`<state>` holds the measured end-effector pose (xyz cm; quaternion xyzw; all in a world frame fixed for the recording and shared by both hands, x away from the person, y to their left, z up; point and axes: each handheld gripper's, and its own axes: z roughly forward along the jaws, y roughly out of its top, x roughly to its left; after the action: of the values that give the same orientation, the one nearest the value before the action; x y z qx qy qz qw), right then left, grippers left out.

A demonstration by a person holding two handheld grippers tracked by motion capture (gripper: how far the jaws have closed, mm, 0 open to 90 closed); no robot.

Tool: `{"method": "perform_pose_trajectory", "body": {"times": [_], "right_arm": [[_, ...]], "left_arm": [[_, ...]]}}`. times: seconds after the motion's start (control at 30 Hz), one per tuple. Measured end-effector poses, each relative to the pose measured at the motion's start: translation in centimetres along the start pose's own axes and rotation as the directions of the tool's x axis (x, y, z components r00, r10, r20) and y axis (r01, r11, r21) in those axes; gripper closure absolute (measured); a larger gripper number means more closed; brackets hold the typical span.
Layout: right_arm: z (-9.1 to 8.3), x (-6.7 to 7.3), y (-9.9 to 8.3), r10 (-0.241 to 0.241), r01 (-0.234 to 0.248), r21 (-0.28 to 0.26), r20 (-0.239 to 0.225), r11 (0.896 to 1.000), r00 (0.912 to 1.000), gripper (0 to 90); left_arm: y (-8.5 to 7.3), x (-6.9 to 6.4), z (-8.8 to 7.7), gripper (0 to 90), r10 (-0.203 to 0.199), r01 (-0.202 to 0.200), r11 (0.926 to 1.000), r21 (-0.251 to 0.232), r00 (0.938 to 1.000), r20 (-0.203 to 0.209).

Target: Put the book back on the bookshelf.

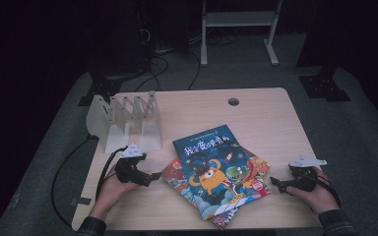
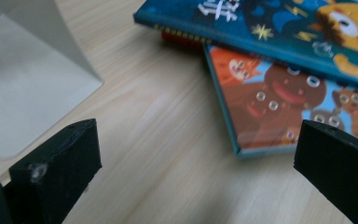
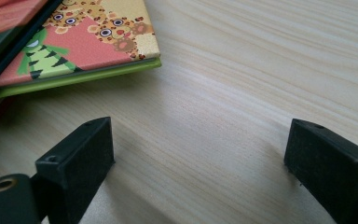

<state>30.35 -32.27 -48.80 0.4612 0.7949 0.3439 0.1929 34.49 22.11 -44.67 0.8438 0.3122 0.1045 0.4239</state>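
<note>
Open hand-held grippers (image 1: pixel 152 177) (image 1: pixel 275 183) beside Chinese-titled book (image 1: pixel 214 169).

Both forearms enter from the bottom of the high view, sleeves just showing at the edge. The left hand (image 1: pixel 112 186) grips the left tongs (image 1: pixel 153 178), which point to the person's right and slightly forward, low over the worktop. The right hand (image 1: pixel 317 194) holds the right tongs (image 1: pixel 274 184), pointed toward the left. In each gripper view the two black jaws stand wide apart with nothing between them. The tongs seem to hover just above the surface, though contact is hard to judge.
</note>
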Motion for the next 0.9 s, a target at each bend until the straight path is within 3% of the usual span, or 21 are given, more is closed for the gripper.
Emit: {"method": "perform_pose_trajectory", "body": {"times": [0.03,0.3,0.43,0.77,0.9], "right_arm": [[0.0,0.0,0.0,0.000,0.000,0.000,0.000,1.000,1.0000,7.2],[0.0,0.0,0.0,0.000,0.000,0.000,0.000,1.000,1.0000,7.2],[0.0,0.0,0.0,0.001,-0.001,0.001,0.000,1.000,1.0000,7.2],[0.0,0.0,0.0,0.001,-0.001,0.000,-0.001,1.000,1.0000,7.2],[0.0,0.0,0.0,0.001,-0.001,0.001,-0.001,1.000,1.0000,7.2]], "left_arm": [[0.4,-0.1,0.3,0.0,0.003,-0.003,1.0000,0.007,0.9999,0.017],[2.3,-0.2,1.2,0.0,0.030,-0.030,0.9995,-0.002,0.9993,0.021],[3.8,-0.3,2.0,5.0,0.045,-0.044,0.9988,-0.022,0.9986,0.027],[5.6,-0.3,4.0,4.9,0.089,-0.089,0.9959,-0.020,0.9956,0.028],[6.3,0.0,5.2,2.7,0.085,-0.084,0.9962,-0.021,0.9955,0.042]]}}
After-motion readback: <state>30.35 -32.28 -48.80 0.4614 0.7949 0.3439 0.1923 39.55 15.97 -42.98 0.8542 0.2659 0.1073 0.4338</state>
